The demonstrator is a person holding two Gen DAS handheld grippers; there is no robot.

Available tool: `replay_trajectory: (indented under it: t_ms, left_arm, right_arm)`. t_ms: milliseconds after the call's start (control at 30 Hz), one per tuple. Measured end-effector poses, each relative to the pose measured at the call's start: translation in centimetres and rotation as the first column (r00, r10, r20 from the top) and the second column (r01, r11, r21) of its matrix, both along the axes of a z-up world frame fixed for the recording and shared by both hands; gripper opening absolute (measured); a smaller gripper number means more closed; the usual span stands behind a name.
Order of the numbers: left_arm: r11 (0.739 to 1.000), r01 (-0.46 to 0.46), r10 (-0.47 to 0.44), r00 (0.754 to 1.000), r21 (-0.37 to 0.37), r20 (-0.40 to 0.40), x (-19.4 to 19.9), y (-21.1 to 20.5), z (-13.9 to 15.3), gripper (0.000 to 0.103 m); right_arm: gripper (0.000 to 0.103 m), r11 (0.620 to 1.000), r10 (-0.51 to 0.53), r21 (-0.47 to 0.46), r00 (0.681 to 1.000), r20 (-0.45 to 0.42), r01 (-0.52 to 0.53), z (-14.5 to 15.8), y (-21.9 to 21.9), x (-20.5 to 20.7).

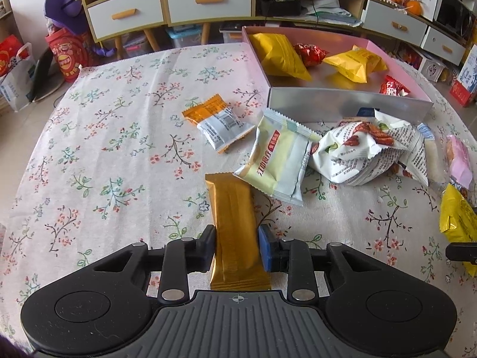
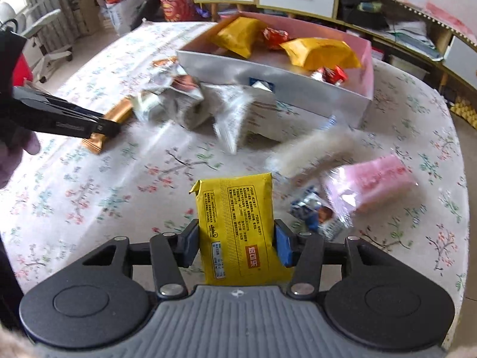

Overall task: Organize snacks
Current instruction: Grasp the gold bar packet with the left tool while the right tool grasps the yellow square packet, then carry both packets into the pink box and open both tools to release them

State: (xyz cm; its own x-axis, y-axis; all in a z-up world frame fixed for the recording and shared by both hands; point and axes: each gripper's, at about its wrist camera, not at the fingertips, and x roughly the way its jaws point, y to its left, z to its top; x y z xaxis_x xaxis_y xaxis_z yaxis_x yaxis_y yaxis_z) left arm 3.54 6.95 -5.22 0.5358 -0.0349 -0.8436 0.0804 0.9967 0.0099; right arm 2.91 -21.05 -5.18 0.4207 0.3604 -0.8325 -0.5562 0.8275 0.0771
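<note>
My left gripper is shut on a long gold snack bar that points forward over the floral tablecloth. My right gripper is shut on a yellow snack packet; it also shows at the right edge of the left wrist view. A pink-walled box stands at the back right and holds yellow packets and red candies. The left gripper with the gold bar shows at the left of the right wrist view.
Loose snacks lie in front of the box: an orange-and-white packet, a pale green packet, a crumpled white bag, a pink packet and a white bar. Cabinets stand behind the table.
</note>
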Motion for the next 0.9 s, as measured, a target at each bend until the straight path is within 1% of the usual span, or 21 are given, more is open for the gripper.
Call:
replay_trajectory:
  t_ms: [133,300,433,633,900]
  left_arm:
    - [1.0,-0.002,0.002,1.0,-0.006,0.018,-0.2,0.2,0.7,0.027]
    - [1.0,-0.001,0.002,0.999,-0.01,0.036,-0.3,0.3,1.2,0.027]
    - [1.0,0.015,-0.015,0.999,-0.002,0.05,-0.6,0.2,1.8,0.027]
    - [0.999,0.039,-0.041,0.997,0.038,0.065,-1.2,0.1,2.3,0.027]
    - [0.996,0.044,-0.05,0.995,0.077,0.084,-2.2,1.3,2.6,0.027]
  right_arm:
    - [0.047,1.0,-0.005,0.019,1.0,0.006,0.005,0.4,0.2,0.1]
    - [0.047,0.999,-0.027,0.02,1.0,0.002,0.027,0.5,0.1,0.3]
    - [0.047,0.998,-0.041,0.049,0.999,0.01,0.041,1.1,0.0,0.5]
    - [0.047,0.995,-0.06,0.084,0.998,0.022,0.058,2.0,0.0,0.8]
    - [0.047,0.994,-0.075,0.086,0.997,0.022,0.072,2.3,0.5,1.2]
